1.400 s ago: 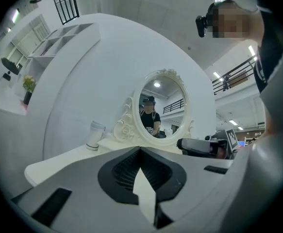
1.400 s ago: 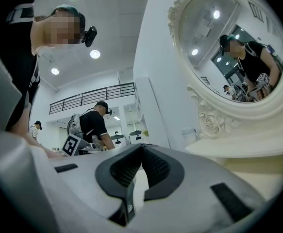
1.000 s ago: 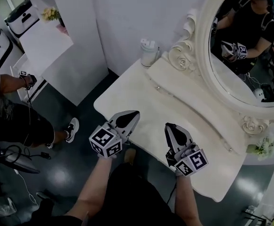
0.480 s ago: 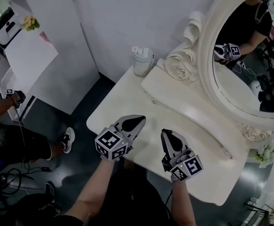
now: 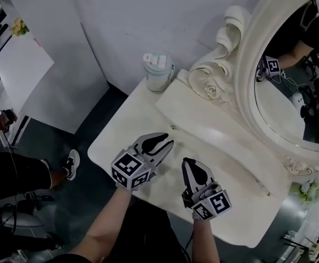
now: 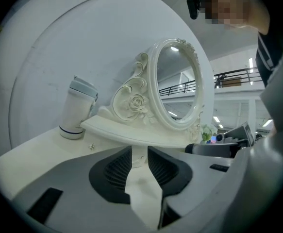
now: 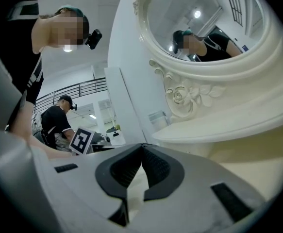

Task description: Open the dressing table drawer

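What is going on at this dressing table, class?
A person holds a claw in each hand over the front of the white dressing table, facing its oval mirror. The left claw is opening its jaws with nothing between them. The right claw is shut and empty. Neither touches the small knob on the raised shelf, and no drawer looks pulled out yet.

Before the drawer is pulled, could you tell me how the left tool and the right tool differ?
The left tool has jaws apart and opening; the right tool has jaws meeting at the tips. The left tool is nearer the cup, the right tool nearer the mirror. Both are empty, at the dressing table.
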